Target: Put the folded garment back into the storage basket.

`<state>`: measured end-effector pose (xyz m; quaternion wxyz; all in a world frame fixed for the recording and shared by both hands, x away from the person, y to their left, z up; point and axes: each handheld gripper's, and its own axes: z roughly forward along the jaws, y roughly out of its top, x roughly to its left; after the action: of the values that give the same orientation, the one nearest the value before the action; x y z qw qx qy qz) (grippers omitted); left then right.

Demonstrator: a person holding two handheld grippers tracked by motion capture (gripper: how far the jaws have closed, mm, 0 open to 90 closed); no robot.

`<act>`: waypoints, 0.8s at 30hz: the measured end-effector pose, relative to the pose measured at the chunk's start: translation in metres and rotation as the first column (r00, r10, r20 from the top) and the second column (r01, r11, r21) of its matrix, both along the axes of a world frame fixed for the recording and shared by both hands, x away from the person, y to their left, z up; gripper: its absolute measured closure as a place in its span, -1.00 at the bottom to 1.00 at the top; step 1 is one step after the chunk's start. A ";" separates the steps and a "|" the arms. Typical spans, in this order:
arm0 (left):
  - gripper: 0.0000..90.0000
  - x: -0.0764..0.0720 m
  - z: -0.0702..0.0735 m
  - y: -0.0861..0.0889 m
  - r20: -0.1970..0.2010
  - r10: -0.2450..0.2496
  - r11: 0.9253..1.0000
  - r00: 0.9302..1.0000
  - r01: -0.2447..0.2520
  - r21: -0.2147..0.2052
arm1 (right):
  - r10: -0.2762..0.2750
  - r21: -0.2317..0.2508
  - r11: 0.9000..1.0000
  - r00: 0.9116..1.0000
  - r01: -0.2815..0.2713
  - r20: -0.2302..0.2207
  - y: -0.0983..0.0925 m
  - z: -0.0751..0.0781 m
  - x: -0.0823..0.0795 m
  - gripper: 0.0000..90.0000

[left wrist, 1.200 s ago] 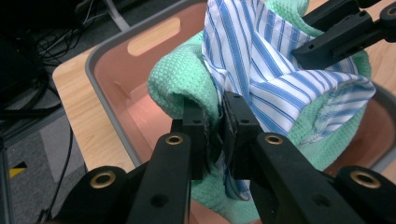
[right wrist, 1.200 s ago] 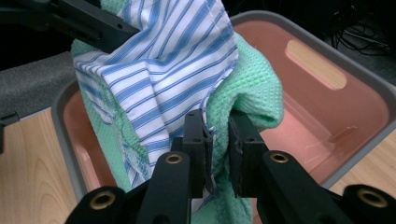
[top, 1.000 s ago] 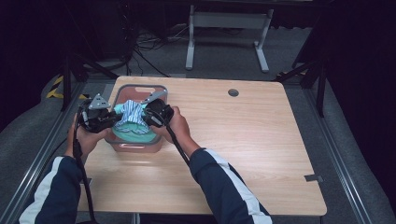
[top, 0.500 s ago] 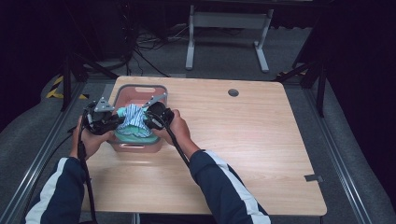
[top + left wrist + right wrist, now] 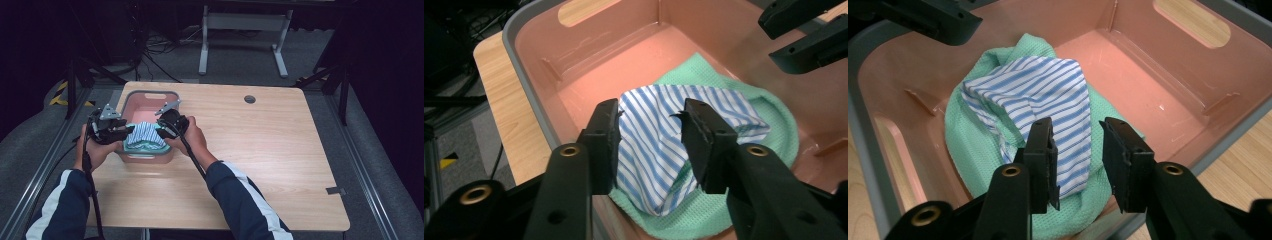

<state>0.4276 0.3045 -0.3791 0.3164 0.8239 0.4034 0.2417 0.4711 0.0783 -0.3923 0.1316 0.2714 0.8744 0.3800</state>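
High view: my left gripper (image 5: 126, 133) and right gripper (image 5: 161, 131) hover over the pink bin (image 5: 150, 106), both jaws parted, holding nothing. Striped cloth (image 5: 664, 145) lies on green cloth (image 5: 774, 135) inside, at the bin's near end.

1. High view: the table top (image 5: 280, 150) is evenly lit from above; the surroundings are dark.
2. Gripper views: the pink bin (image 5: 1168, 75) beyond the jaws is bright, with soft glare on its floor.
3. The jaw bases nearest each camera appear slightly soft.
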 end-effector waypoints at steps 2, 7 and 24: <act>0.20 -0.003 0.003 -0.002 0.013 0.001 1.000 1.000 -0.001 0.010 | 0.002 0.003 1.000 1.000 -0.002 0.006 -0.002 0.002 -0.002 0.36; 0.04 -0.011 0.009 -0.007 0.032 -0.005 1.000 0.999 0.004 0.017 | 0.004 -0.027 1.000 1.000 -0.003 0.030 -0.007 0.006 -0.007 0.22; -0.37 -0.044 0.025 -0.042 0.120 -0.057 0.998 0.991 0.059 -0.017 | -0.019 -0.103 0.994 0.993 0.031 0.114 -0.054 0.020 -0.023 0.02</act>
<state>0.3837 0.2626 -0.3538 0.3554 0.8160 0.3621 0.2771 0.4485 0.0241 -0.3725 0.1995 0.2532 0.8808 0.3467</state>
